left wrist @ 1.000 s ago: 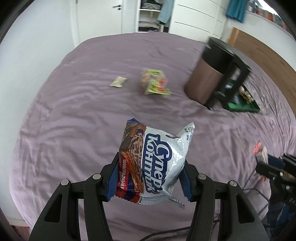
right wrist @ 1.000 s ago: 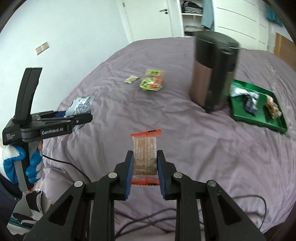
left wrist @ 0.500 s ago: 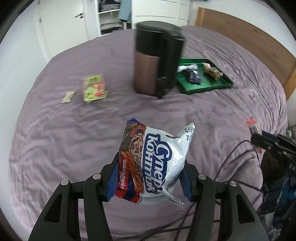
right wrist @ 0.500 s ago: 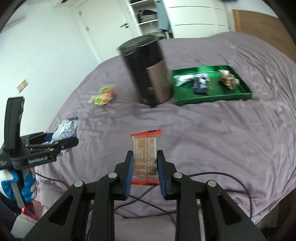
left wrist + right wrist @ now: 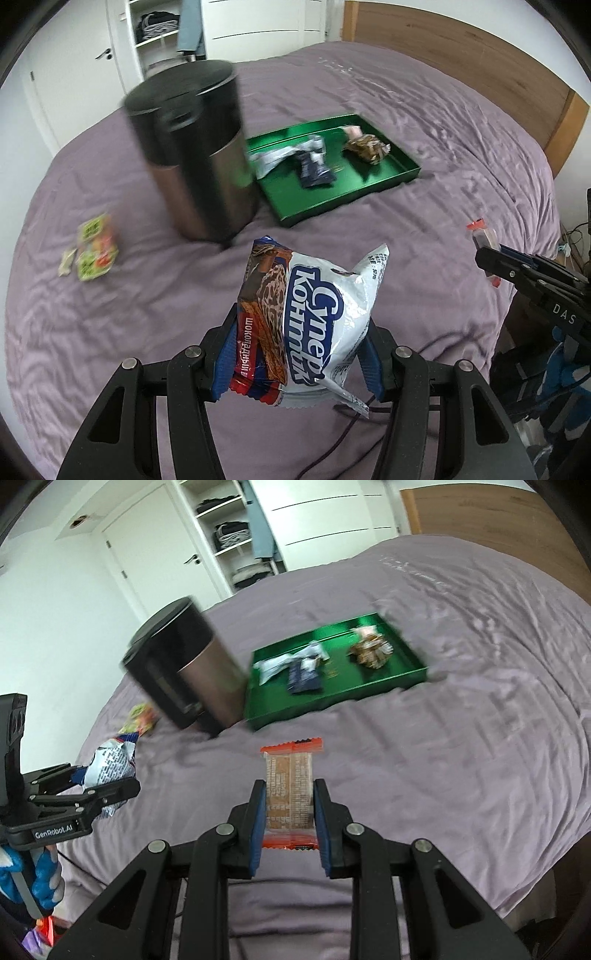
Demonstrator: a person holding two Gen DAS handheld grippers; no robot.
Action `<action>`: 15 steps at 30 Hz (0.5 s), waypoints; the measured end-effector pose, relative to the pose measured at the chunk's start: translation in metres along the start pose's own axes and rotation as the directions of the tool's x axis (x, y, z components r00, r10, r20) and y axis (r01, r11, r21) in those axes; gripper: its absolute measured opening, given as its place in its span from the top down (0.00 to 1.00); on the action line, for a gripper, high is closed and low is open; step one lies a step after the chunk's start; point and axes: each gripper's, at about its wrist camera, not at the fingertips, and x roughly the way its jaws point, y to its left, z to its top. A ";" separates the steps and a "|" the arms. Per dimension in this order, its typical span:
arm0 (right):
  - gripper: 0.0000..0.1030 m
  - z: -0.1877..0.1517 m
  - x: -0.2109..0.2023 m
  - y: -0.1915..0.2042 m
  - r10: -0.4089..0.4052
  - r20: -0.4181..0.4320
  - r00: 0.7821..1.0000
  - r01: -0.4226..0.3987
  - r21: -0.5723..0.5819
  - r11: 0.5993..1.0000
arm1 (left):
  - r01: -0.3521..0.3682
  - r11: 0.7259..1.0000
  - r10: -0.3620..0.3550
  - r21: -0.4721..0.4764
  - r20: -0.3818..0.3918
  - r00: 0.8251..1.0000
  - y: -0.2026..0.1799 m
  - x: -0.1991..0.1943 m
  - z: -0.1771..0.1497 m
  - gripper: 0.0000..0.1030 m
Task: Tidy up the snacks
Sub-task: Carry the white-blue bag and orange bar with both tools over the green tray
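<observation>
My left gripper (image 5: 297,354) is shut on a white and blue chocolate snack bag (image 5: 314,321), held above the purple bed. My right gripper (image 5: 290,818) is shut on a small brown bar with orange ends (image 5: 290,794). A green tray (image 5: 373,181) lies ahead on the bed, also in the right wrist view (image 5: 369,686); it holds a silver wrapper (image 5: 280,157), a dark blue packet (image 5: 314,171) and a brown sweet (image 5: 365,146). The right gripper shows at the right edge of the left wrist view (image 5: 487,254), and the left gripper at the left of the right wrist view (image 5: 110,790).
A tall dark bin with a copper body (image 5: 199,155) stands just left of the tray. A green and orange snack pack (image 5: 96,251) and a small pale packet (image 5: 66,260) lie on the bed to the left. A wooden headboard (image 5: 480,66) and wardrobes stand behind.
Both grippers have swung to the right and nearer the tray and bin, which now look larger and closer to centre. Both still hold their snacks.
</observation>
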 end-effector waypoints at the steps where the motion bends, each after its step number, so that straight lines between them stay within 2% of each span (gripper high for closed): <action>1: 0.89 0.007 0.003 -0.008 -0.007 0.003 1.000 0.007 0.008 1.000 | 0.008 1.000 -0.008 0.001 0.000 1.000 -0.004 0.006 0.008 0.51; 9: 0.88 0.052 0.042 -0.051 -0.052 -0.001 0.999 0.052 0.003 0.999 | 0.084 0.996 -0.084 -0.017 0.003 0.996 -0.030 0.064 0.074 0.51; 15: 0.88 0.087 0.090 -0.079 -0.074 -0.018 0.997 0.074 -0.005 0.997 | 0.073 0.997 -0.073 0.008 0.006 0.997 -0.043 0.118 0.116 0.51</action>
